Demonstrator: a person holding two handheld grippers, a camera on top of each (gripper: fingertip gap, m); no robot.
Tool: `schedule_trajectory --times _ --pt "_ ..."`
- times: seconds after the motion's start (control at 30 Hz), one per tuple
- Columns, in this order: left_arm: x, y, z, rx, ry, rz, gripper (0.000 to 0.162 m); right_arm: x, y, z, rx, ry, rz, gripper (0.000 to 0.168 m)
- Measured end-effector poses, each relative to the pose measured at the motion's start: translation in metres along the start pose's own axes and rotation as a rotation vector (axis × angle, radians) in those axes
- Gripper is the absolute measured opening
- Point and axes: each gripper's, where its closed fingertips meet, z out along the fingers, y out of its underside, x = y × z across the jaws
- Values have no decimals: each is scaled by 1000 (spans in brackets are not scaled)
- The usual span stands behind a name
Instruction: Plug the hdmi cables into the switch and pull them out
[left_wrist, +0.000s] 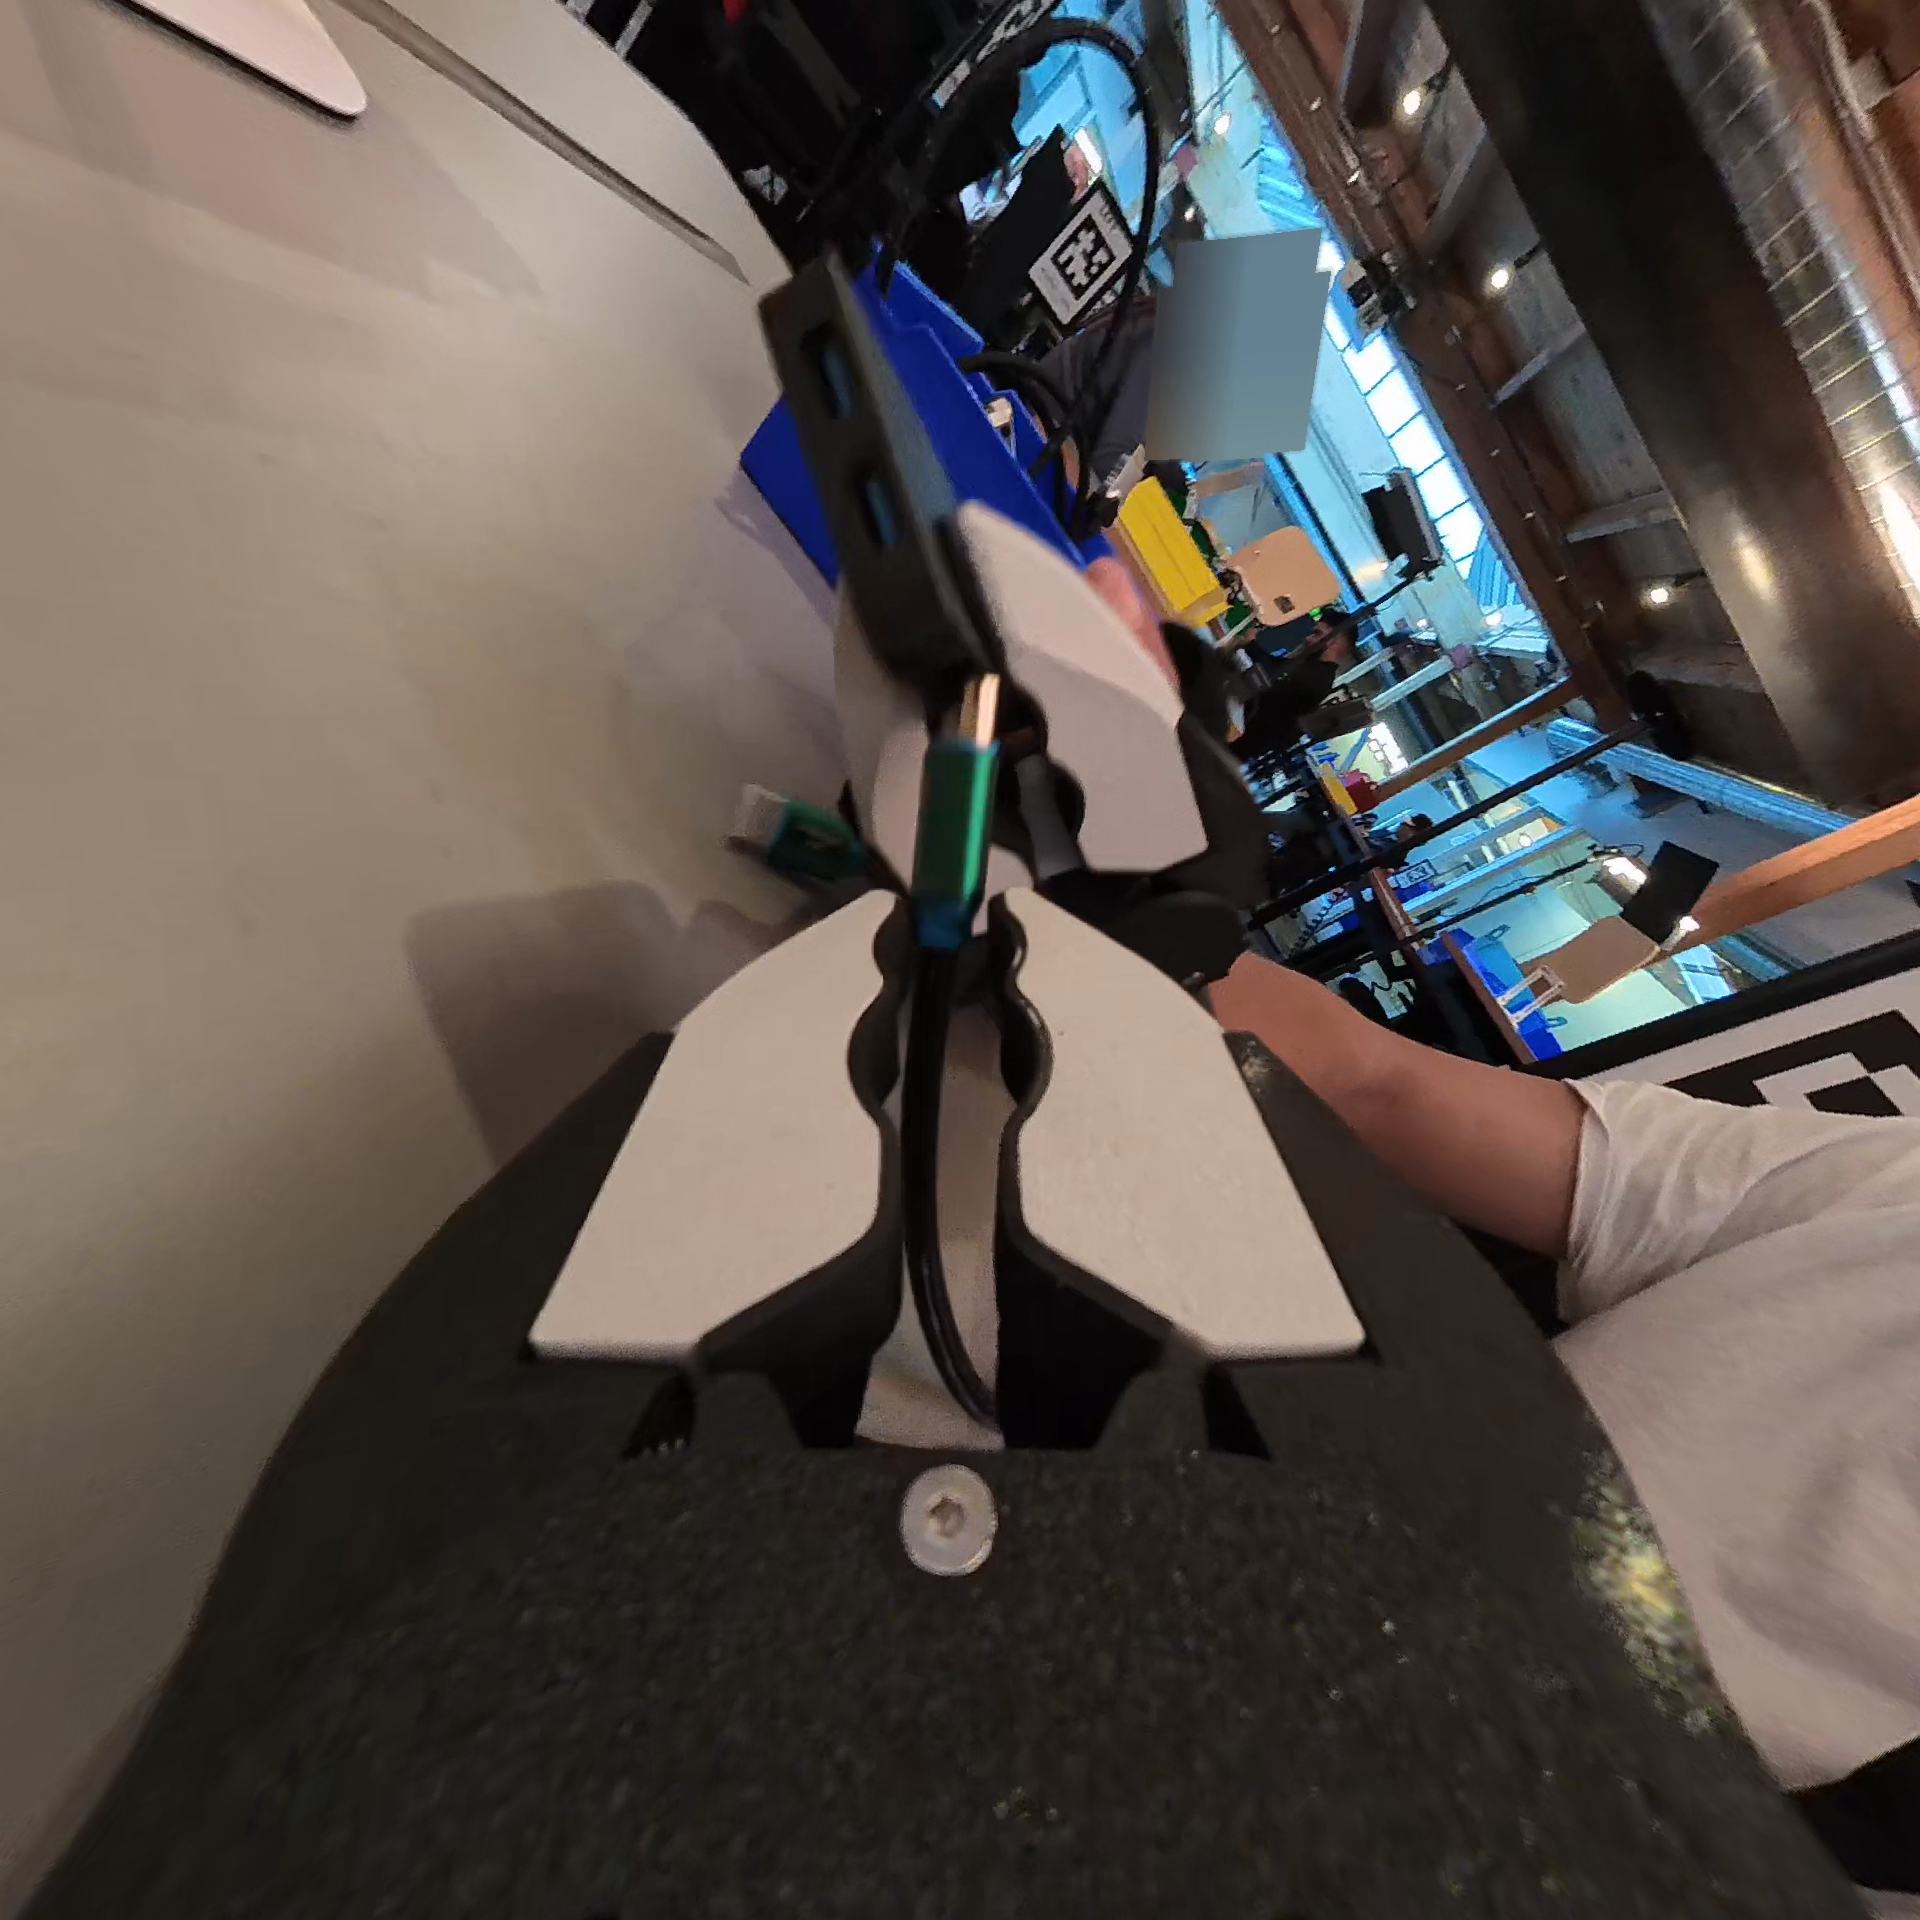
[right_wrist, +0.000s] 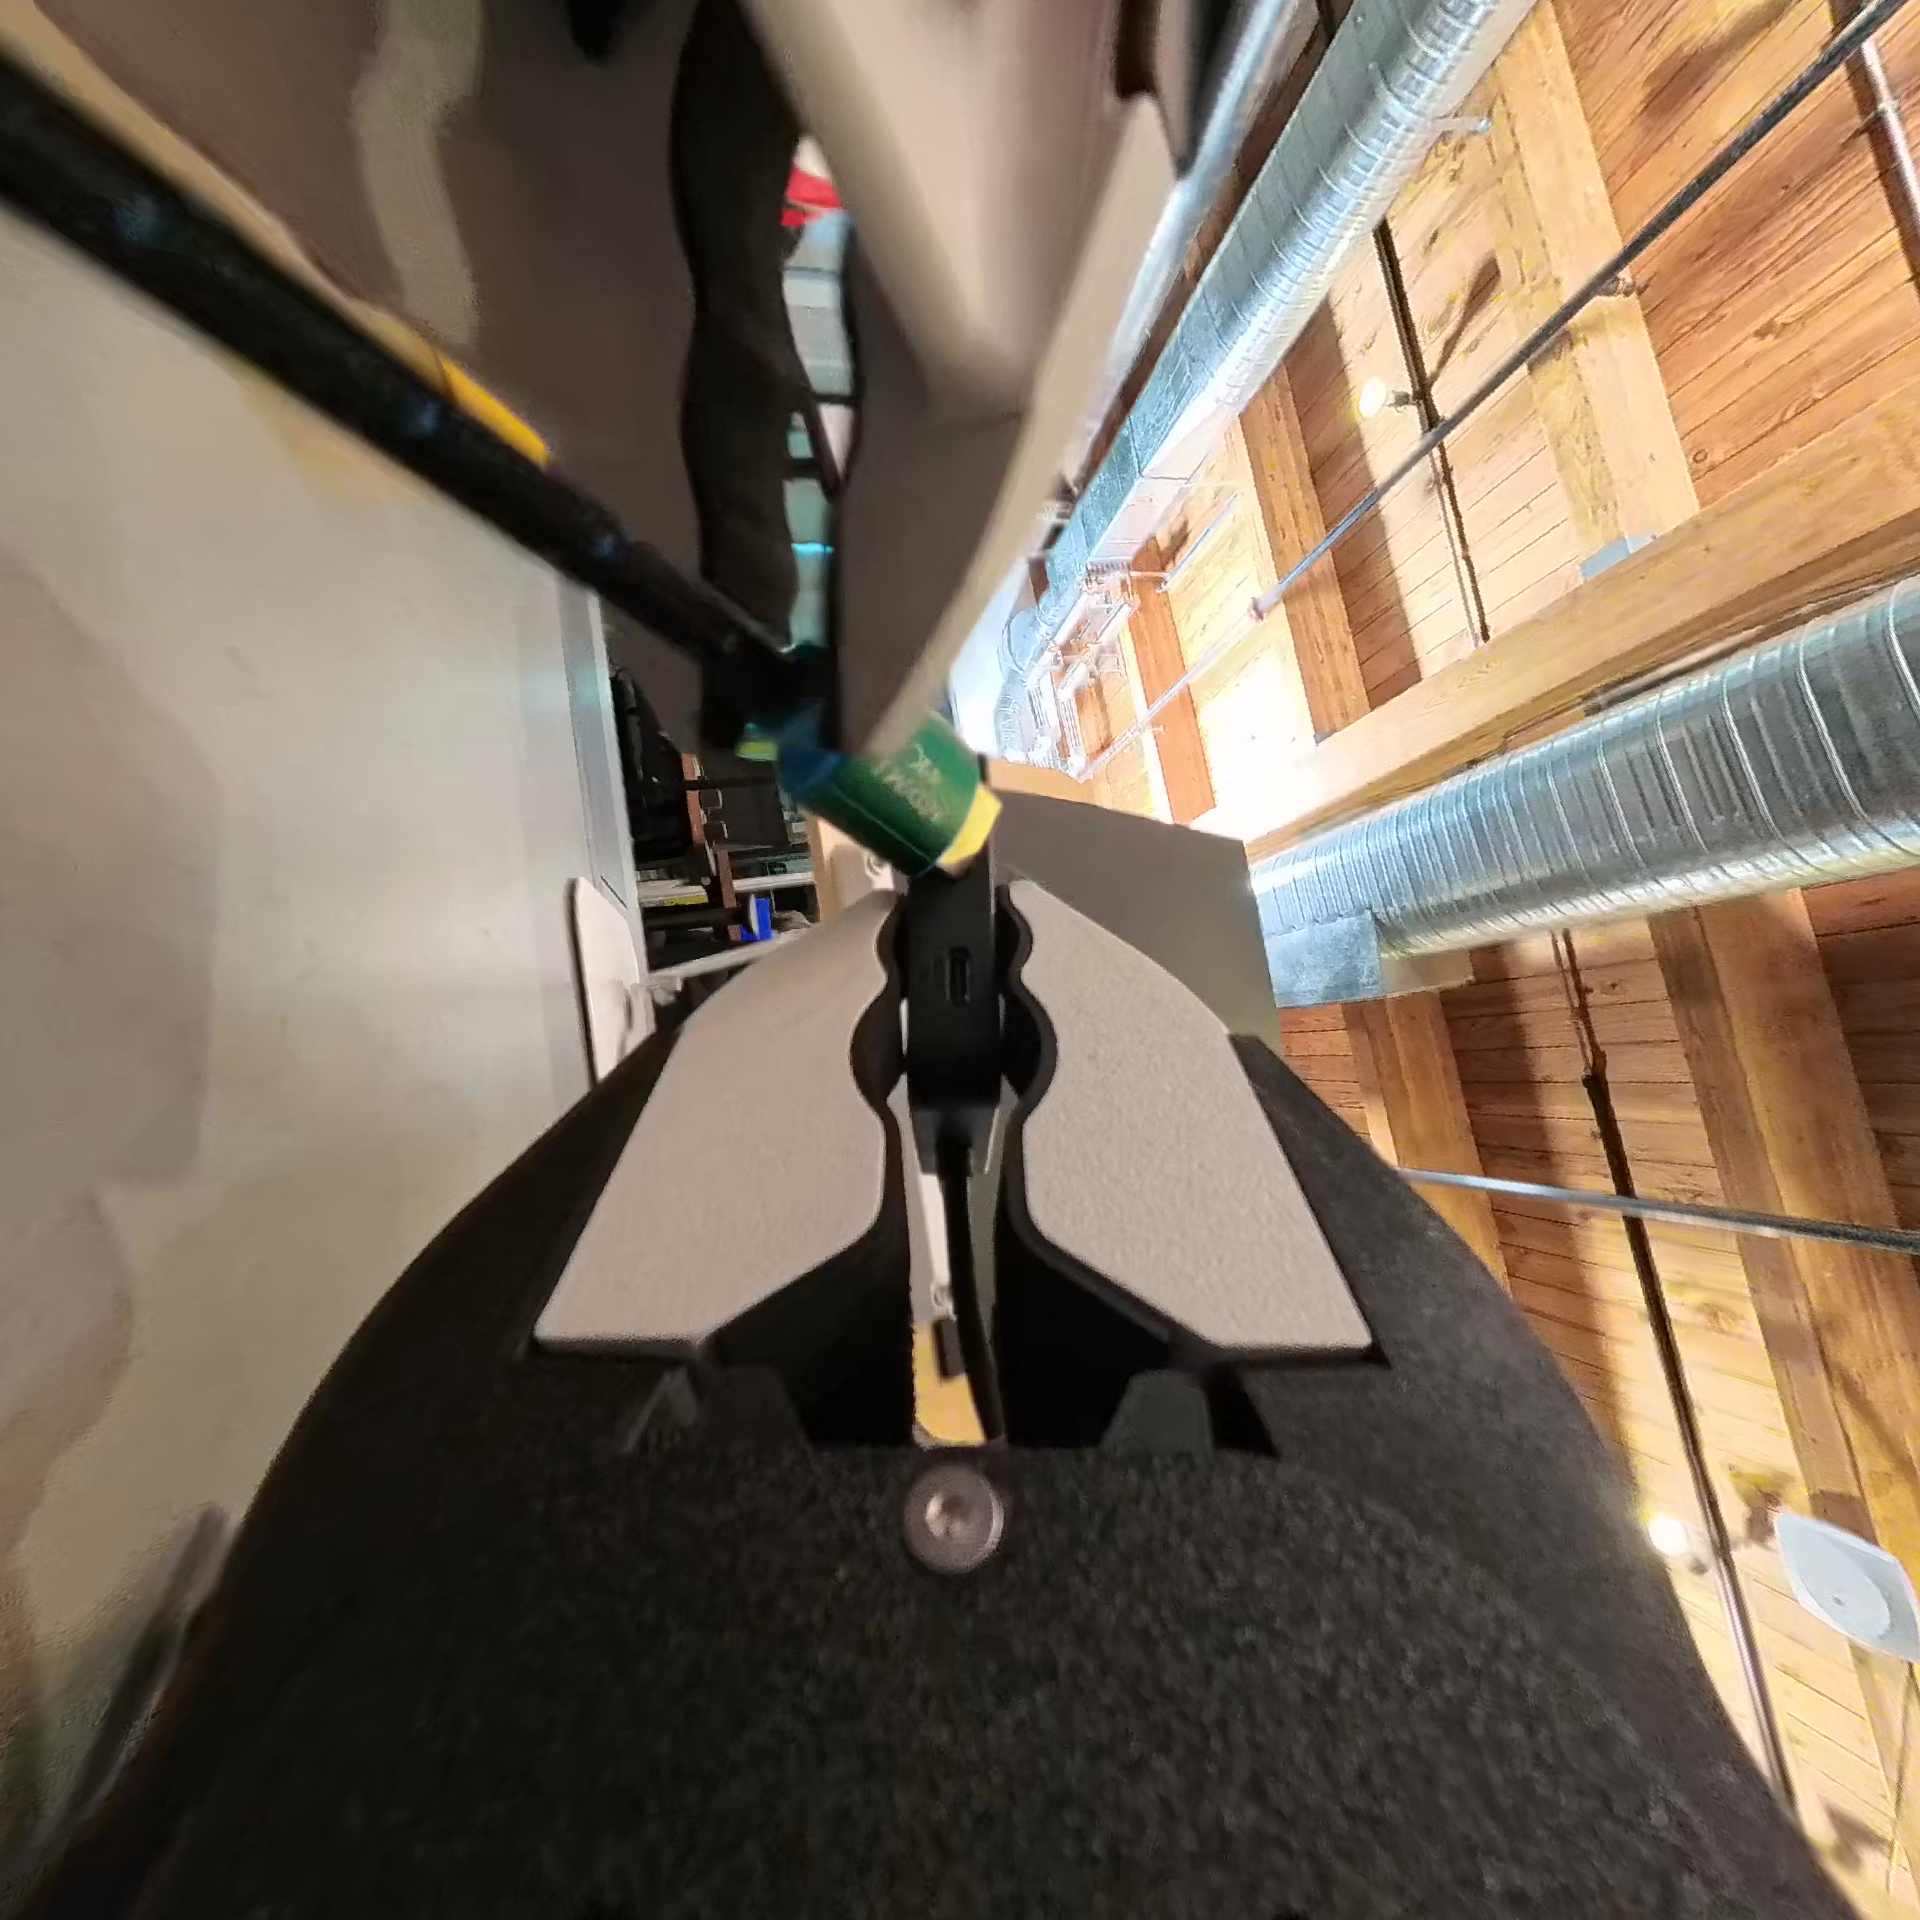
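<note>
My left gripper (left_wrist: 945, 906) is shut on a green HDMI plug (left_wrist: 951, 821), with its black cable running back between the fingers. The plug's metal tip (left_wrist: 979, 712) points at the near end of the black switch (left_wrist: 883, 468), close to it and still showing. My right gripper (right_wrist: 948, 896) is shut on the switch (right_wrist: 951, 997); its white fingers (left_wrist: 1081, 686) show in the left wrist view. In the right wrist view the green plug (right_wrist: 899, 805) sits at the switch's far end. A second green plug (left_wrist: 795, 836) lies on the table.
The grey table (left_wrist: 312, 623) fills the left of the view. A blue bin (left_wrist: 935, 416) and a yellow bin (left_wrist: 1164, 540) stand behind the switch. A person's arm in a white sleeve (left_wrist: 1507, 1143) reaches in from the right. A flat white object (left_wrist: 281, 52) lies far left. The left gripper's tips are roughly 6 cm from the right gripper's.
</note>
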Motion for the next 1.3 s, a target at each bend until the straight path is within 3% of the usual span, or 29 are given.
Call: schedule_trajectory --times 0.1,0.3,0.53,1.3 --pt "2 0 4 -13 3 22 14 -6 -18 -4 62 -14 -32 13" --pt "-2 8 0 -82 -9 -33 13 -3 -15 -4 58 -12 10 13" --pt "29 12 2 -125 293 -248 13 7 -28 -10 138 40 -9 13" --pt "35 -4 -6 -36 410 -381 13 18 -28 -13 134 91 -11 13"
